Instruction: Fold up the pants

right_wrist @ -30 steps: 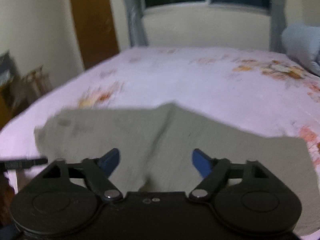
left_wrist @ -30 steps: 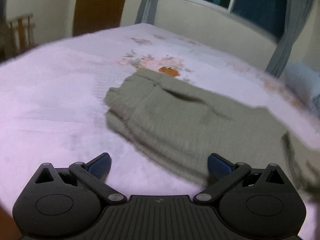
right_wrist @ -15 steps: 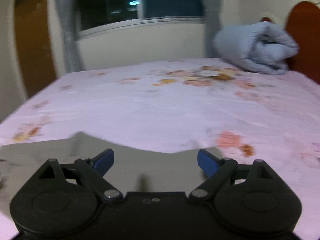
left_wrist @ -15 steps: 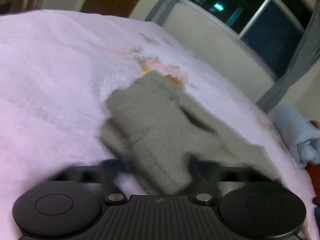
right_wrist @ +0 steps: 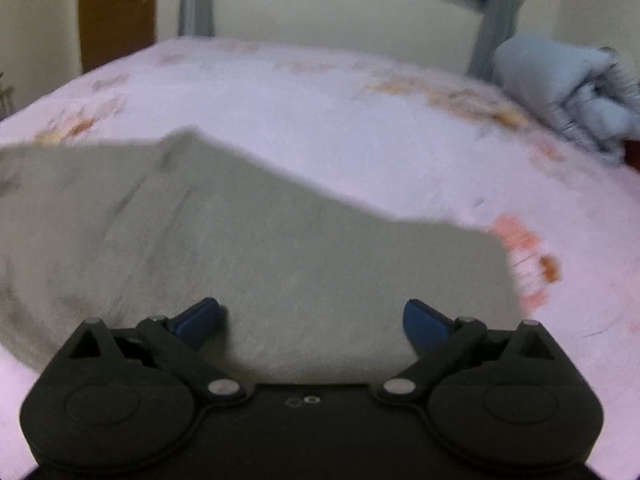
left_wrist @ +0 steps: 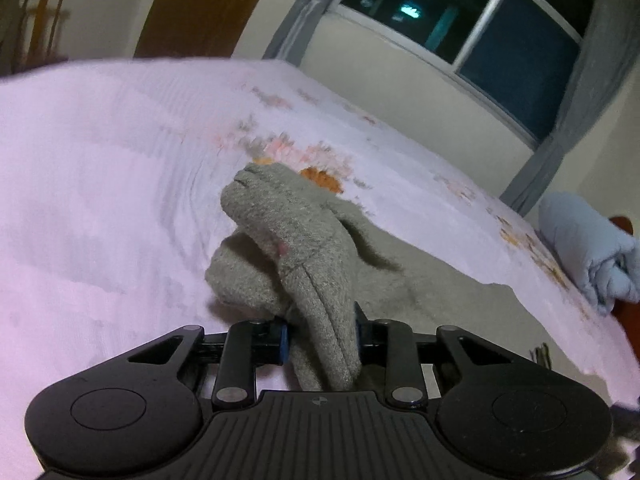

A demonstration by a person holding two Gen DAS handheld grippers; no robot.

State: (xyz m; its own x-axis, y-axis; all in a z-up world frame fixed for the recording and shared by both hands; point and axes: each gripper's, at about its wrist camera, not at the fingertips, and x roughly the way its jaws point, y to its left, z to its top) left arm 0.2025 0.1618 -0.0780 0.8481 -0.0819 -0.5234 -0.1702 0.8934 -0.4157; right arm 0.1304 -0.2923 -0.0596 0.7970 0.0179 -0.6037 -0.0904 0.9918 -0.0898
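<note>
Left gripper (left_wrist: 322,338) pinching pants (left_wrist: 312,264); right gripper (right_wrist: 312,322) spread above them.

Left wrist view: the jaws have just been closing and now clamp a bunched fold of the grey pants between the blue pads (left_wrist: 283,338); the gathered cloth rises ahead of the fingers, while the rest lies flat to the right on the pink bed (left_wrist: 100,184). Right wrist view: the jaws have just been opening and stand wide, with nothing between them; the pants (right_wrist: 260,248) lie flat on the bed (right_wrist: 320,120) directly under and ahead of the fingers. Farther off, a rolled blue blanket (right_wrist: 568,88) rests at the bed's right end. A window (left_wrist: 472,24) and a door (left_wrist: 208,4) stand beyond.
</note>
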